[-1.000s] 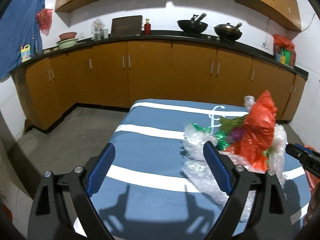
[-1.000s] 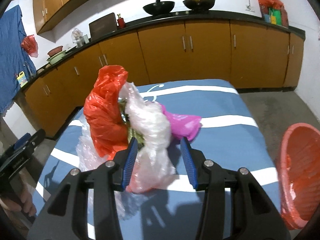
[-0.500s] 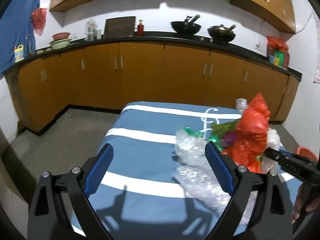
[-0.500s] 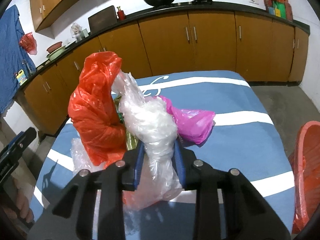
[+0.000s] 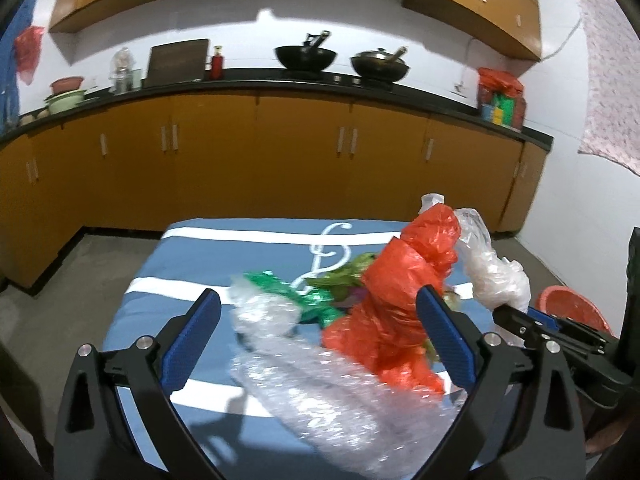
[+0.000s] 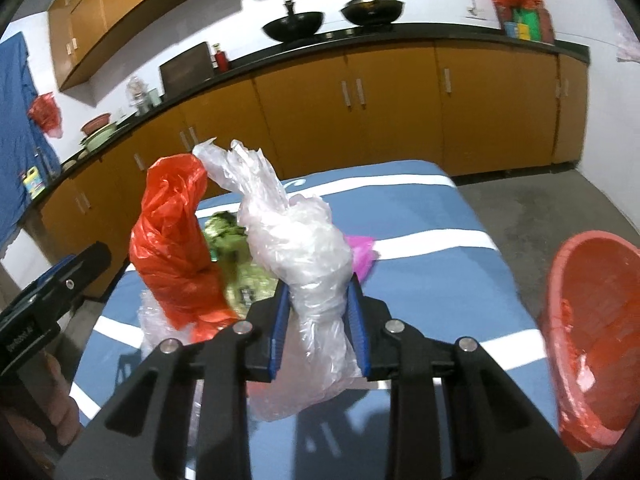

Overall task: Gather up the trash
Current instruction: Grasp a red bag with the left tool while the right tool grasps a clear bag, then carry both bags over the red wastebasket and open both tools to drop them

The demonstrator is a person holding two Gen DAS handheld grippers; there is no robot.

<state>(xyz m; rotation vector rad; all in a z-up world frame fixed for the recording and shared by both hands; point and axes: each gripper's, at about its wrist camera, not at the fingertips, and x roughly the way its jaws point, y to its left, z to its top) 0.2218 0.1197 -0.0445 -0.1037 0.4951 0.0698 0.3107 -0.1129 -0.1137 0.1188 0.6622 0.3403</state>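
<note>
A heap of plastic trash lies on the blue striped table (image 5: 224, 240). My right gripper (image 6: 318, 320) is shut on a clear plastic bag (image 6: 296, 240) and holds it up off the table; this bag also shows in the left wrist view (image 5: 494, 272). A red plastic bag (image 5: 400, 308) (image 6: 172, 240) stands beside it. Bubble wrap (image 5: 312, 392), green wrappers (image 5: 296, 292) (image 6: 236, 264) and a pink bag (image 6: 362, 252) lie around it. My left gripper (image 5: 320, 344) is open and empty, its fingers either side of the bubble wrap and red bag.
An orange basket (image 6: 592, 332) (image 5: 568, 308) stands on the floor right of the table. Wooden cabinets (image 5: 280, 152) with a black counter run along the back wall. Grey floor lies left of the table (image 5: 60, 280).
My right gripper closed on the clear bag and lifted it. My left gripper moved right, toward the heap, still open.
</note>
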